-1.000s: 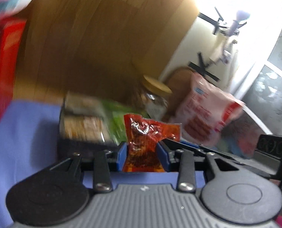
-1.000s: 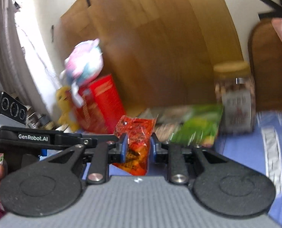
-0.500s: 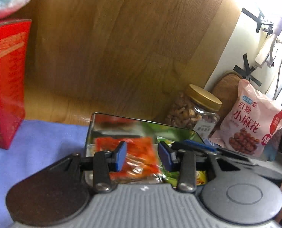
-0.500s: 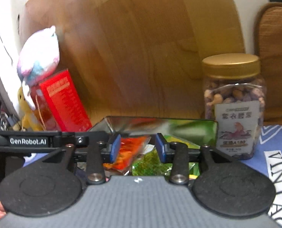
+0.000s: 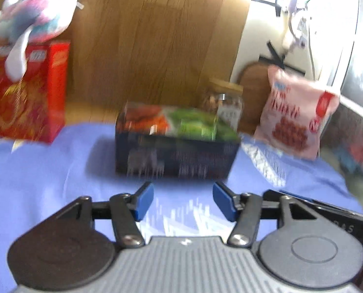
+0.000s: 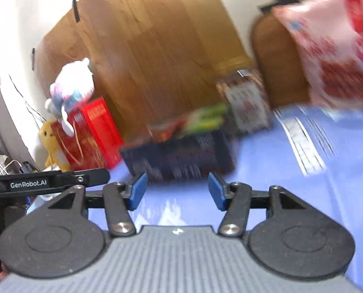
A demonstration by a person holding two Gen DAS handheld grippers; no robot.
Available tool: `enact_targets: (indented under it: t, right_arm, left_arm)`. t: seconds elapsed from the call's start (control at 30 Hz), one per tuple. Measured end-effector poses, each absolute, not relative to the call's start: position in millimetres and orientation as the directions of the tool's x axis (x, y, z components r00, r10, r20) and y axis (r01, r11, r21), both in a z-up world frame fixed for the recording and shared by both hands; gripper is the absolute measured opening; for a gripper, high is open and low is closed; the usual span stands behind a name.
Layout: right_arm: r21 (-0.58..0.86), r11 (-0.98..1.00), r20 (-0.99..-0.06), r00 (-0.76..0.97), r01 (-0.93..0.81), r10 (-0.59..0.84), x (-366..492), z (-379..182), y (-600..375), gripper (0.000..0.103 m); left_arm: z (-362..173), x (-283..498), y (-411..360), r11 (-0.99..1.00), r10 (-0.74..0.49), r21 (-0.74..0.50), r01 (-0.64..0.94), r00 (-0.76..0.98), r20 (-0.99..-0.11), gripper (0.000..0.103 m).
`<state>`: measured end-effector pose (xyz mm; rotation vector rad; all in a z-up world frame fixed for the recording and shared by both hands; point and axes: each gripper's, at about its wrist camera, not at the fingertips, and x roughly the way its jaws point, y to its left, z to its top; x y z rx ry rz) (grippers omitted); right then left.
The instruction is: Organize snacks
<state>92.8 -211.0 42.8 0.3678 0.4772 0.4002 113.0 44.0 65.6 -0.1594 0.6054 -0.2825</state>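
Bare purple cloth (image 5: pixel 47 175) lies open between both grippers and the dark snack box (image 5: pixel 176 156). Box flanked by red carton (image 5: pixel 32 92) at left, nut jar (image 5: pixel 226 105) and pink bag (image 5: pixel 296 114) at right. Wooden board (image 5: pixel 144 39) closes the rear.

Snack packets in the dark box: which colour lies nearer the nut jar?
The green packets; the orange-red packet lies at the box's far side from the jar.
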Motion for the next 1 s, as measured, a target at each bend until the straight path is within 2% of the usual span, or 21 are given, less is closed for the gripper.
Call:
enact_targets:
  t: [0.07, 0.17, 0.23, 0.3, 0.37, 0.57, 0.77, 1.0]
  right_arm:
    - [0.441, 0.861, -0.397, 0.804, -0.255, 0.442, 75, 33, -211, 0.059]
    - [0.427, 0.872, -0.429, 0.794, -0.242, 0.43, 49, 25, -211, 0.063]
    - [0.43, 0.87, -0.437, 0.787, -0.242, 0.435, 35, 24, -212, 0.068]
    - [0.432, 0.868, -0.435, 0.787, -0.243, 0.437, 22, 23, -214, 0.07]
    - [0.434, 0.868, -0.429, 0.792, -0.241, 0.435, 10, 25, -216, 0.072]
    - [0.457, 0.859, -0.42, 0.795, -0.231, 0.438, -24, 24, -218, 0.074]
    - [0.459, 0.859, -0.415, 0.8, -0.228, 0.434, -55, 25, -213, 0.077]
    - [0.447, 0.865, -0.415, 0.804, -0.228, 0.427, -78, 27, -208, 0.085]
  left_arm:
    - [58, 93, 40, 0.952, -0.299, -0.223, 0.208, 0.776, -0.555, 0.061]
    - [56, 62, 32, 0.961, -0.273, -0.188, 0.201, 0.789, -0.551, 0.08]
    - [57, 41, 27, 0.967, -0.254, -0.166, 0.194, 0.806, -0.535, 0.087]
    - [59, 21, 23, 0.97, -0.24, -0.147, 0.191, 0.82, -0.519, 0.098]
    - [62, 4, 21, 0.973, -0.229, -0.136, 0.186, 0.836, -0.499, 0.103]
    - [66, -28, 15, 0.984, -0.176, -0.11, 0.139, 0.853, -0.492, 0.103]
    - [57, -49, 10, 0.988, -0.154, -0.108, 0.114, 0.836, -0.526, 0.103]
    - [54, -66, -1, 0.996, -0.086, -0.042, 0.075, 0.837, -0.541, 0.103]
